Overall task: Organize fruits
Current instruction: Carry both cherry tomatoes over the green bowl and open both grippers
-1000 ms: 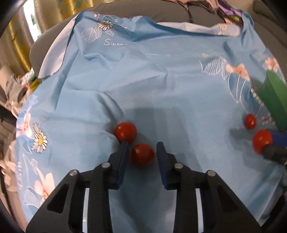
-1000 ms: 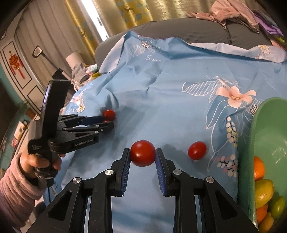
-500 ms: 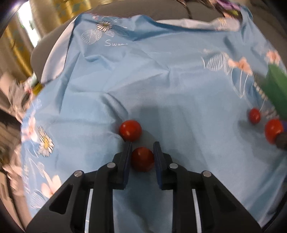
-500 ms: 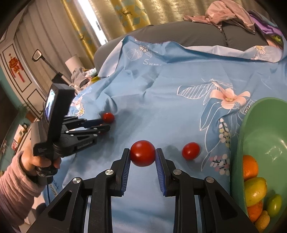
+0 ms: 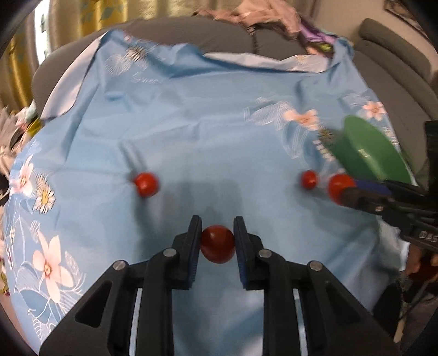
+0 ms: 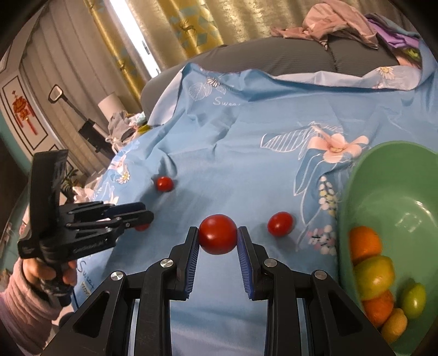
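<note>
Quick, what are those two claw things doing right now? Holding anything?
Left gripper: shut on a red tomato.
Right gripper: shut on another red tomato.

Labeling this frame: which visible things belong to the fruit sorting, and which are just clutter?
Job:
left gripper, gripping a tomato
right gripper, gripping a tomato
two loose tomatoes
green bowl holding citrus

Clutter:
floral blue sheet
clothes pile
curtains
</note>
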